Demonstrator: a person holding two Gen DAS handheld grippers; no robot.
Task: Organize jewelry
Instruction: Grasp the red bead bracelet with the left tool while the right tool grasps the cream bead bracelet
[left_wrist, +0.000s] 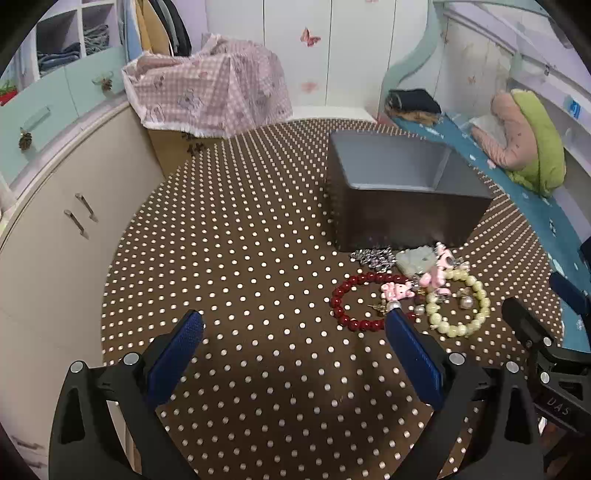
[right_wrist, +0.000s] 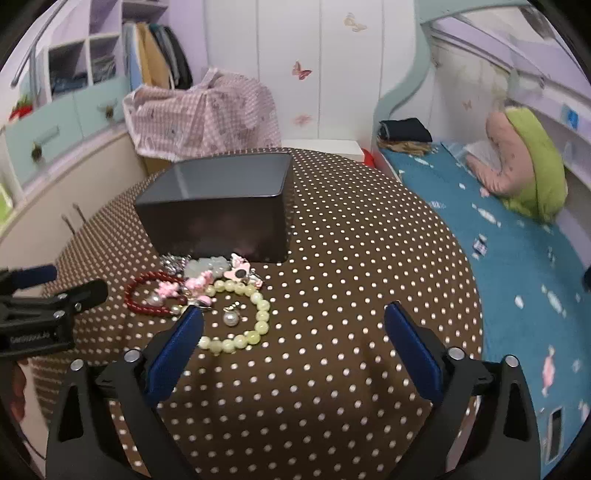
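A pile of jewelry lies on the polka-dot table in front of an open grey box (left_wrist: 402, 184), which also shows in the right wrist view (right_wrist: 218, 206). It holds a red bead bracelet (left_wrist: 345, 308) (right_wrist: 138, 299), a pale green bead bracelet (left_wrist: 476, 314) (right_wrist: 255, 328), pink charms (left_wrist: 397, 290) (right_wrist: 199, 282), a silver chain (left_wrist: 373, 256), a pale jade piece (left_wrist: 415, 260) (right_wrist: 207, 266) and pearl earrings (right_wrist: 231, 317). My left gripper (left_wrist: 293, 319) is open and empty, left of the pile. My right gripper (right_wrist: 293, 314) is open and empty, right of the pile.
The brown polka-dot table (left_wrist: 240, 240) is round. A cream cabinet (left_wrist: 48, 236) stands to the left, a pink checked cloth (left_wrist: 207, 92) behind. A bed with a blue sheet (right_wrist: 509, 258) and a green and pink pillow (right_wrist: 524, 162) lies to the right.
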